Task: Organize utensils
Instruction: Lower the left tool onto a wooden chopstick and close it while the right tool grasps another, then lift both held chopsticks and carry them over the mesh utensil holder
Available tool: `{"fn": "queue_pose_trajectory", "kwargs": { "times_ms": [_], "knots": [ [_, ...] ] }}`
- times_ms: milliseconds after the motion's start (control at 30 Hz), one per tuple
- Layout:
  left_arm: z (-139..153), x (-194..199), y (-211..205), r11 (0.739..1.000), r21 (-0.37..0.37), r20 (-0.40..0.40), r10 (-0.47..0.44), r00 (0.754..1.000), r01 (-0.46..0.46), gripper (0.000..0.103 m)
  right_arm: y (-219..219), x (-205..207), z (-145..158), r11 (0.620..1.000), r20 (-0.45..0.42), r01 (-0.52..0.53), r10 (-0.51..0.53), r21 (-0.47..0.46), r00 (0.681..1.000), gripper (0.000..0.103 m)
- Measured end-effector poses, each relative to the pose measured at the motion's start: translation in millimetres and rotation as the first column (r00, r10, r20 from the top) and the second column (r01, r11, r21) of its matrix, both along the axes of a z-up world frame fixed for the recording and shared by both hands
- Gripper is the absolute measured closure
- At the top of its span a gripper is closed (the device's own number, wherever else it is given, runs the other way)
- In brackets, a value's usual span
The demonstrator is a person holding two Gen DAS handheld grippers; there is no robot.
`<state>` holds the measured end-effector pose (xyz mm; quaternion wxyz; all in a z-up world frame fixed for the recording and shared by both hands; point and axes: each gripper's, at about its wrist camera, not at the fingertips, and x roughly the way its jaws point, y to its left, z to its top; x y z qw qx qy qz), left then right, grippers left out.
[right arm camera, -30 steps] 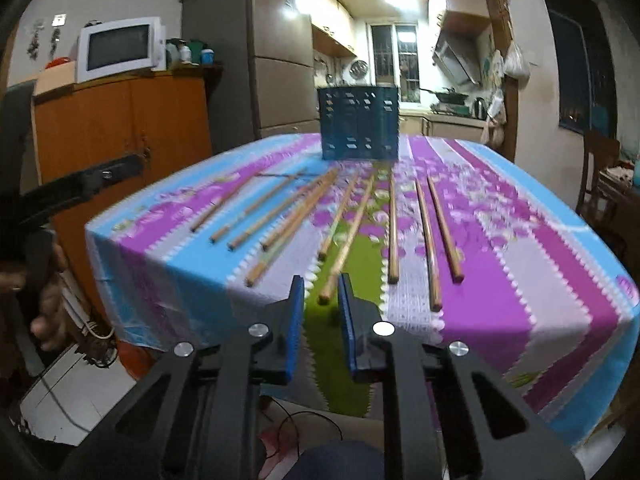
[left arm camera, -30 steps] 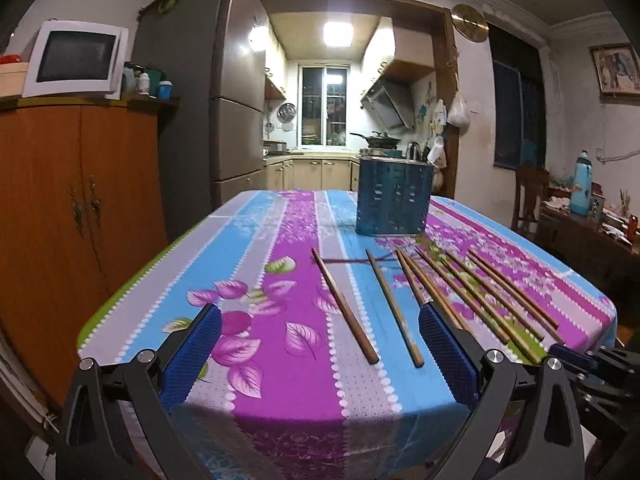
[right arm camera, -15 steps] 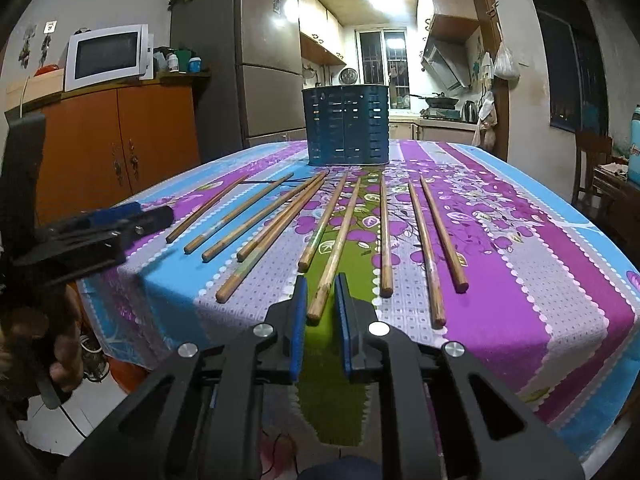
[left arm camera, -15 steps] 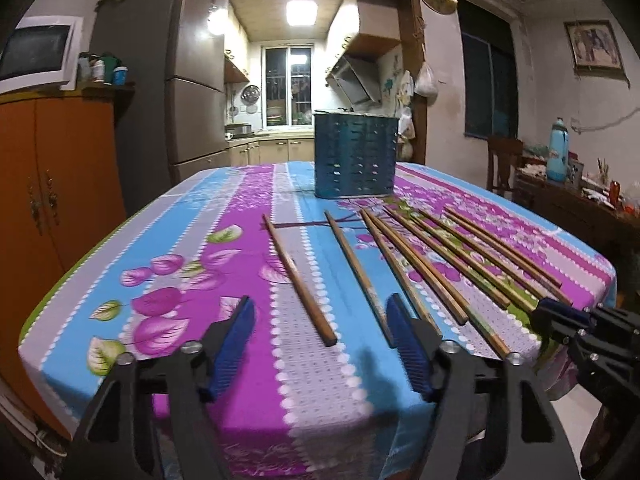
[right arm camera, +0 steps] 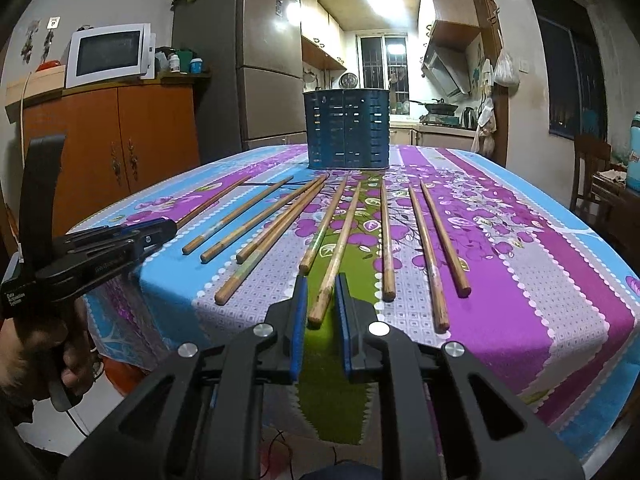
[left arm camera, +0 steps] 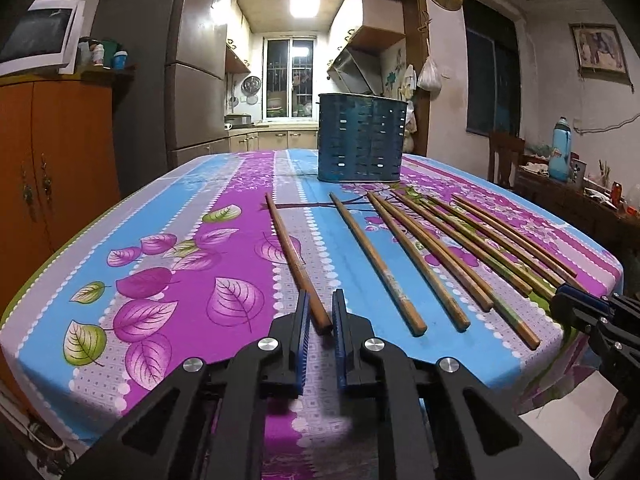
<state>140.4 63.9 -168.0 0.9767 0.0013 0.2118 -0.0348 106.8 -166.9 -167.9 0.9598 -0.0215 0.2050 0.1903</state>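
- Left wrist view: the left gripper [left arm camera: 320, 312] sits at the near edge of the table [left arm camera: 168, 280], and its jaws have just been closing. The near end of the leftmost chopstick [left arm camera: 294, 258] lies between the blue pads; I cannot tell whether the pads press on it.
- That stick lies flat on the flowered cloth, its long axis running from the gripper away toward the blue slotted holder [left arm camera: 362, 140], which stands upright at the far end.
- To its right more chopsticks lie side by side, fanned, all pointing toward the holder; the far ones overlap, so no sure count here.
- The right gripper [left arm camera: 568, 294] shows at the right table edge.
- Right wrist view: ten chopsticks lie in a fan, far ends toward the one holder [right arm camera: 347, 130].
- The right gripper [right arm camera: 320, 304] has its jaws narrowed around the near end of a middle chopstick [right arm camera: 338, 254] on the green stripe; gaps show either side.
- A hand [right arm camera: 44, 360] holds the left gripper [right arm camera: 170, 228] at the left.
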Motion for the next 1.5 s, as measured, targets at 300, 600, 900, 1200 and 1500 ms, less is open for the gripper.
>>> {"fn": "queue_pose_trajectory", "kwargs": {
  "times_ms": [300, 600, 900, 1200, 1500],
  "knots": [
    [-8.0, -10.5, -3.3, 1.0, -0.001, 0.06, 0.025, 0.998, -0.025, 0.09, 3.1, -5.2, -3.0, 0.999, 0.03, 0.029, -0.029, -0.013, 0.999, 0.09],
    [-6.1, -9.8, -2.8, 0.999, -0.002, 0.067, 0.039, 0.997, -0.039, 0.093, -0.9, -3.9, -2.6, 0.999, 0.007, 0.031, -0.031, 0.036, 0.999, 0.096],
    [17.2, -26.9, -0.7, 0.999, 0.019, 0.142, 0.036, 0.989, -0.039, 0.095, -5.6, -9.0, 18.3, 0.999, 0.052, 0.027, -0.029, 0.034, 0.998, 0.097],
    [78.6, -47.5, -4.9, 0.999, 0.029, 0.29, 0.01, 0.957, -0.019, 0.095, -16.6, -10.9, 73.9, 0.999, 0.18, 0.026, -0.031, 0.029, 0.983, 0.097],
    [126.5, -30.4, -5.4, 0.999, 0.034, 0.354, -0.015, 0.935, 0.003, 0.095, -18.9, 6.7, 129.1, 1.0, 0.272, -0.018, 0.02, -0.009, 0.962, 0.098]
  ]
}}
